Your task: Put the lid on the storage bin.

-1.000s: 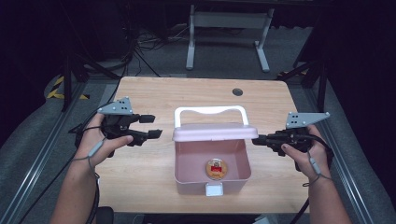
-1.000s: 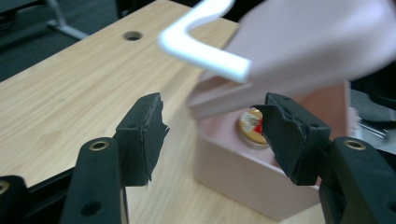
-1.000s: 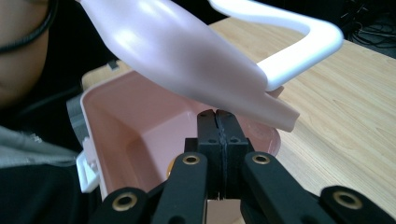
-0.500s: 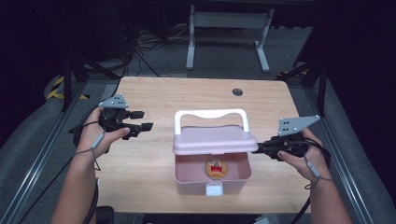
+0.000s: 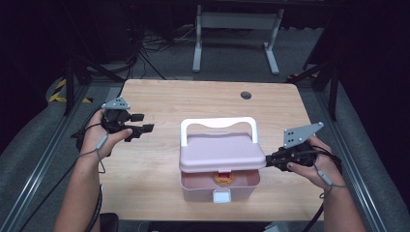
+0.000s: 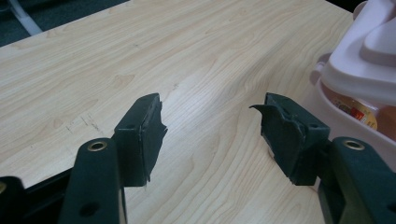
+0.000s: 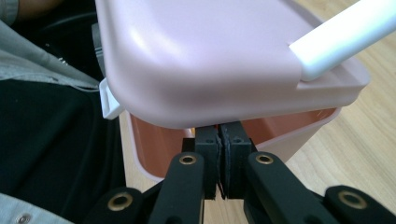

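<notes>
**Lid comes down further over the pink box**

The lid (image 5: 221, 152) of the pink box (image 5: 220, 181) now lies much lower than a second ago — then it stood steeply raised and the inside was open to view; now it covers most of the box, with a gap left at the near edge where a small round item (image 5: 223, 179) shows. The white handle (image 5: 217, 126) stands up behind it. The box sits on the wooden table (image 5: 193, 101), near the front edge.

The right gripper (image 5: 270, 160) is at the lid's right edge, jaws pressed together. In the right gripper view the tips (image 7: 219, 140) sit under the lid's rim (image 7: 196, 116), though whether they pinch it or just prop it is hard to tell.

The left gripper (image 5: 140, 126) has drawn away to the left since the earlier frame — it hovers well apart from the box, jaws spread wide with nothing between them, only bare tabletop (image 6: 140, 60) below.
</notes>
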Motion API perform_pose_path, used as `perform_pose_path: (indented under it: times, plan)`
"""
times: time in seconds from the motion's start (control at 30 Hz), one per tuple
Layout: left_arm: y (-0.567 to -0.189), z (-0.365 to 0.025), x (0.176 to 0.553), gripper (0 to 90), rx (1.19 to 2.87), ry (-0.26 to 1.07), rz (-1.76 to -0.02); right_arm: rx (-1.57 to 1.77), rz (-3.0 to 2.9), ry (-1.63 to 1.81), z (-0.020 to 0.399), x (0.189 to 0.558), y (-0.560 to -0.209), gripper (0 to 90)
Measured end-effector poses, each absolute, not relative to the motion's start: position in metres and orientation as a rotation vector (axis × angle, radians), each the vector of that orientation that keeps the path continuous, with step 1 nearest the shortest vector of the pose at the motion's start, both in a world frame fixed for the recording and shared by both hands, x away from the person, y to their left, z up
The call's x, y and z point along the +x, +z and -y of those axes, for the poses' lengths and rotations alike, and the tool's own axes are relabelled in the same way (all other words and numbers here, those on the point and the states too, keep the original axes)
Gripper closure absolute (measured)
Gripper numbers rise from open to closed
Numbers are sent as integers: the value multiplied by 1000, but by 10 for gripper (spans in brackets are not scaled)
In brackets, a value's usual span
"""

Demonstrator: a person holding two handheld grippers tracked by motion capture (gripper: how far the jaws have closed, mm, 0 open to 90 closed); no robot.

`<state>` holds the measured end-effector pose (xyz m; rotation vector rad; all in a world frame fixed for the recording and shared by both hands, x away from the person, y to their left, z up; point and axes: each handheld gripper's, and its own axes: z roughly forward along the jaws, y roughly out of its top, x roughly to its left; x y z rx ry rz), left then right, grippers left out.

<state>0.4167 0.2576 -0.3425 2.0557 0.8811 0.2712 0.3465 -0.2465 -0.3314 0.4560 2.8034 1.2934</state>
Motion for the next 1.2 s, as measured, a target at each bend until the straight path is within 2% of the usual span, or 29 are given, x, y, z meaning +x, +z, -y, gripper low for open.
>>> perform_pose_path:
  times: [0.17, 1.2]
  plan:
    - [-346, -259, 419, 393, 2022, 196, -856, 444, -2835, 1256, 245, 347, -334, 870]
    - [-356, -258, 424, 397, 2078, 190, -890, 362, -2975, 1063, 241, 342, -340, 799]
